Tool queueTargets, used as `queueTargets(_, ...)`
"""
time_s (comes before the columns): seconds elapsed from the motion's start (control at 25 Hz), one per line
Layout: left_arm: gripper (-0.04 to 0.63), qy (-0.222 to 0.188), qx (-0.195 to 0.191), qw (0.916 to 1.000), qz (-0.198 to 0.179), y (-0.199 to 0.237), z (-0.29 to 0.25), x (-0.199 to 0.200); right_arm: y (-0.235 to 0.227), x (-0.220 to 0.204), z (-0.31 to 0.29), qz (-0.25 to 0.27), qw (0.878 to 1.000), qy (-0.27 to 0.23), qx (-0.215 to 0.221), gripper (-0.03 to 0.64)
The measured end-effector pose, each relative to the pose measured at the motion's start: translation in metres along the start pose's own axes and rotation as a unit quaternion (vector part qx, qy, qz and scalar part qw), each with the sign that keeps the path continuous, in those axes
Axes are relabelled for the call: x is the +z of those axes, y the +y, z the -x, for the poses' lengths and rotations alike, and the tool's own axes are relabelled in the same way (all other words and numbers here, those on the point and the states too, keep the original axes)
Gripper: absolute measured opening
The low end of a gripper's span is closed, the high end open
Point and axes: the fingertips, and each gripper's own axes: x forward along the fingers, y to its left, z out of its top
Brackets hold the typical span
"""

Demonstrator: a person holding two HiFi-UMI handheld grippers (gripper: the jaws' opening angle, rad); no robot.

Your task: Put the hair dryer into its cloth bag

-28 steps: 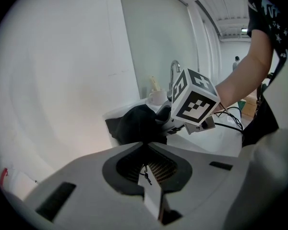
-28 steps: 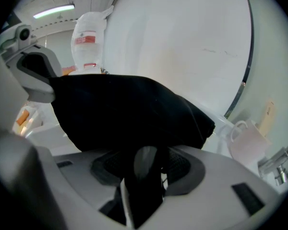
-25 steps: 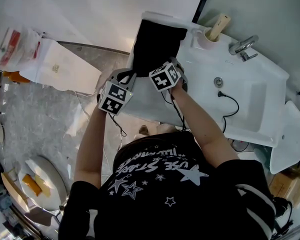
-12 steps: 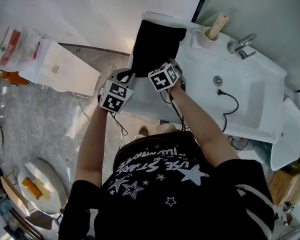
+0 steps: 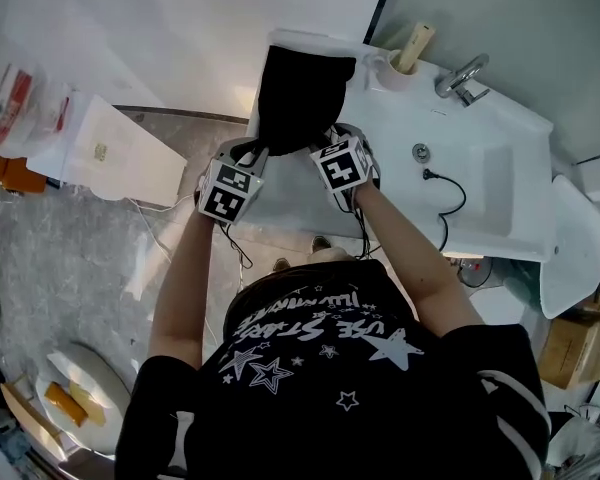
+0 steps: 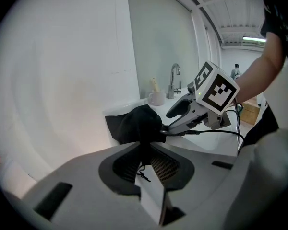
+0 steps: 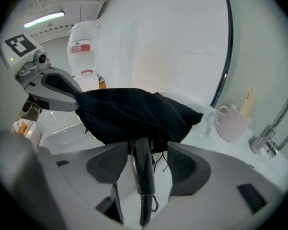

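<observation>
Dryer handle [image 7: 143, 176] ran down mid-frame from the bag [image 7: 134, 114], untouched between the right hand-held gripper's [image 7: 146, 155] spread, opening jaws.

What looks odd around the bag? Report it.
The hair dryer's handle sticks out of the cloth bag, between the right gripper's opening jaws, touched by neither. The left gripper, jaws opening too, has bag cloth between them. A black cord lies loose in the sink basin.
</observation>
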Motion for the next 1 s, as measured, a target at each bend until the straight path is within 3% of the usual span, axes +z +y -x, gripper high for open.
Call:
queueTargets(0.48,0.228,-0.046,-0.038,0.9982,0.0,-0.013,0.023,0.002,-0.004,-0.015,0.061,-0.072,0.994,-0.037,-0.072,0.239)
queueTargets(0.72,0.268,-0.079,-0.043,0.9959,0.008,-0.013,0.033,0.003,-0.002,-0.024,0.088,-0.09,0.99,-0.045,-0.099,0.152)
queueTargets(0.88,0.264,-0.095,-0.041,0.9944,0.023,-0.02,0.041,0.005,-0.008,-0.034,0.107,-0.101,0.985,-0.055,-0.131,0.017)
queueTargets(1.0,0.24,-0.103,-0.03,0.9938,0.03,-0.028,0.048,0.006,-0.015,-0.037,0.118,-0.117,0.981,-0.069,-0.137,0.008)
